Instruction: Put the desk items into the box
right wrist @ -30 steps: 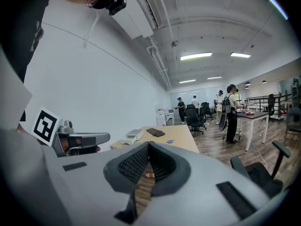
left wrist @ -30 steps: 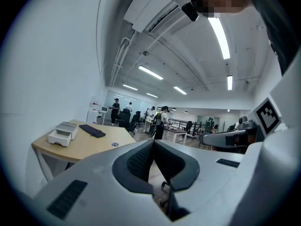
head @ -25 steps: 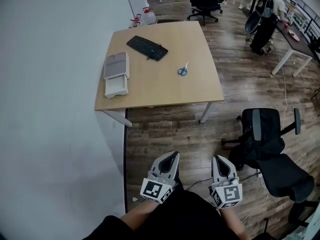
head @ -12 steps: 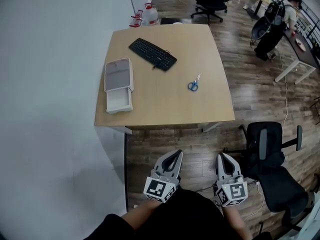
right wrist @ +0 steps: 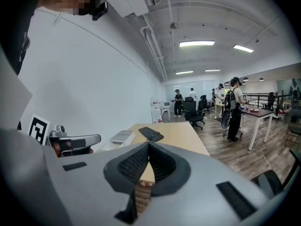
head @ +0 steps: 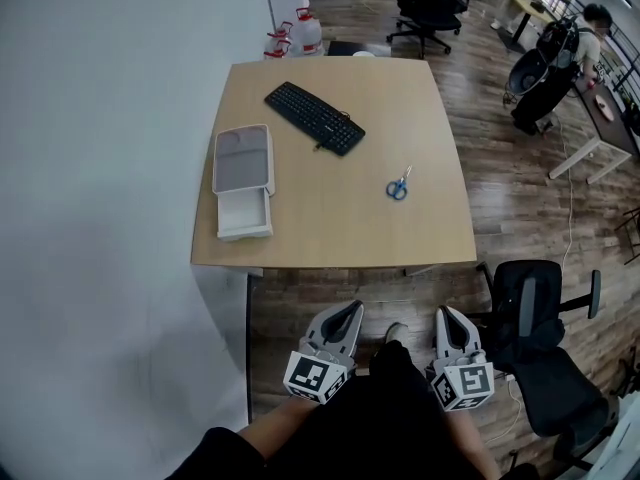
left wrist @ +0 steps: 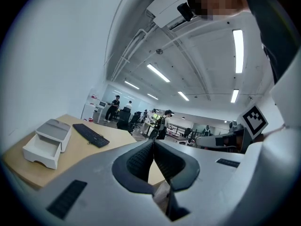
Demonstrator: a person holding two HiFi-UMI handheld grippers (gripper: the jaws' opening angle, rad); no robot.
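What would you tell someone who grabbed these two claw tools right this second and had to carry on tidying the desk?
Left gripper: shut, empty. Right gripper: shut, empty. Both are held short of the desk, over the floor.
The keyboard lies on the far part of the desk and the scissors toward its right side. The box sits at the left edge, its drawer pulled out and looking empty.
Done: nothing packed.
Left: step up to the desk and box the scissors. The keyboard looks too long for that drawer.
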